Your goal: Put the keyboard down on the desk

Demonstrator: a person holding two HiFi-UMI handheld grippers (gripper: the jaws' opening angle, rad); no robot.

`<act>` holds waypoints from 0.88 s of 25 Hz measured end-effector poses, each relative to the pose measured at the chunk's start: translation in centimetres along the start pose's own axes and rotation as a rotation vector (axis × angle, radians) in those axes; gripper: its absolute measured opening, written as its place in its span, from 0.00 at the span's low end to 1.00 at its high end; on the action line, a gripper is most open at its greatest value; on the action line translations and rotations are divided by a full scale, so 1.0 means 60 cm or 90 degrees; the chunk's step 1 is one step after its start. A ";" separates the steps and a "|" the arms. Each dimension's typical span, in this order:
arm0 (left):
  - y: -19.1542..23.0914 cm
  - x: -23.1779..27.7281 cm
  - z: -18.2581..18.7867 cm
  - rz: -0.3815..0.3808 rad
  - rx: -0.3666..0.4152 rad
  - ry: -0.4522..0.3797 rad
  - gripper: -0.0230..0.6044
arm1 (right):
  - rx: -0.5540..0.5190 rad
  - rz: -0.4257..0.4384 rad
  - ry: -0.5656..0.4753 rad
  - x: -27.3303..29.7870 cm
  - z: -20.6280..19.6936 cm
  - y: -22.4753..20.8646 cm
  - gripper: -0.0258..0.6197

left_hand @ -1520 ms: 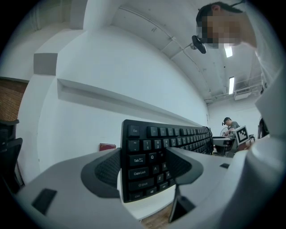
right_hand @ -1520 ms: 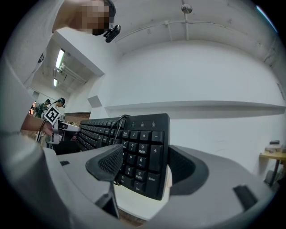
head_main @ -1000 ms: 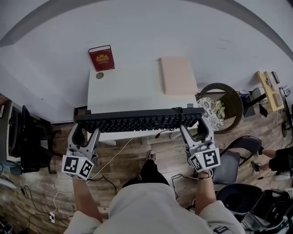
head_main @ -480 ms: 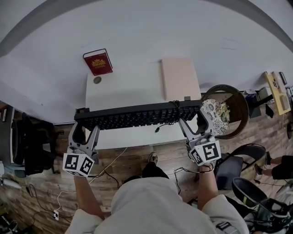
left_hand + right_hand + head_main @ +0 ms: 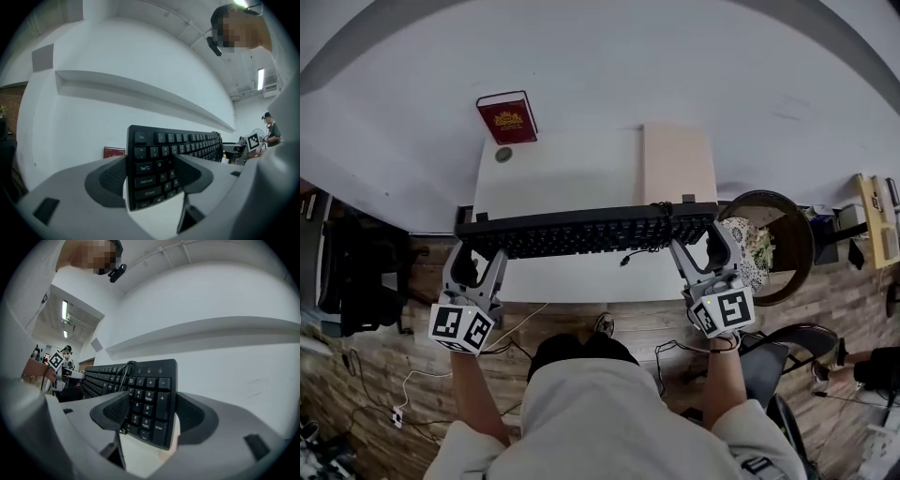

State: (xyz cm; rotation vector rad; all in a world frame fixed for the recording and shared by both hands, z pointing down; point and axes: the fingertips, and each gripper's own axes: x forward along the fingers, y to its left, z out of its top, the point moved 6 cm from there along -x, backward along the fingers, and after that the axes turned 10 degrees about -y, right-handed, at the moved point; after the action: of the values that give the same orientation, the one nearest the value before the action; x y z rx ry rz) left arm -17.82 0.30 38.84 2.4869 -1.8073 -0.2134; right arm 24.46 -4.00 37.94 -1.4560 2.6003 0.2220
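Since the earlier frames the keyboard (image 5: 581, 230) has travelled inward from the front edge of the desk (image 5: 562, 173), and a bare strip of desktop now shows between it and that edge.

The keyboard's long axis runs left to right, parallel to the desk's front edge, and spans almost the full width between the left and right edges. Its cable (image 5: 628, 255) dangles from the underside towards the front edge.

The left gripper (image 5: 478, 248) has its jaws closed on the Esc and Tab end. The right gripper (image 5: 698, 241) has its jaws closed on the numeric-pad end. Each gripper view shows a key block wedged between two ribbed pads (left gripper (image 5: 150, 173), right gripper (image 5: 150, 416)).

Both forearms reach forward side by side, and the grippers sit over the front edge and point towards the back edge. The key face appears tilted towards the person. Contact with the desktop cannot be confirmed, and the keyboard is judged to be held just above it.

The coming move is therefore a straight, level descent, with both ends lowered together. The red book (image 5: 507, 117) near the back left corner and the tan board (image 5: 678, 164) along the right edge lie beyond the keyboard.
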 end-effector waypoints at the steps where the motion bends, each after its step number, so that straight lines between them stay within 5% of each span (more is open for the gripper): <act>1: -0.001 -0.002 -0.003 0.004 -0.002 0.004 0.54 | 0.001 0.004 0.002 0.001 -0.003 -0.001 0.53; 22: 0.044 -0.053 -0.083 0.069 -0.027 0.058 0.54 | 0.051 0.055 0.062 0.032 -0.105 0.035 0.52</act>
State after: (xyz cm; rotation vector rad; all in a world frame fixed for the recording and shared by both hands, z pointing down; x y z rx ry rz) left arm -20.56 2.36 44.35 2.3228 -1.8736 -0.1283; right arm 21.30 -5.77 43.79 -1.3614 2.7181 0.0575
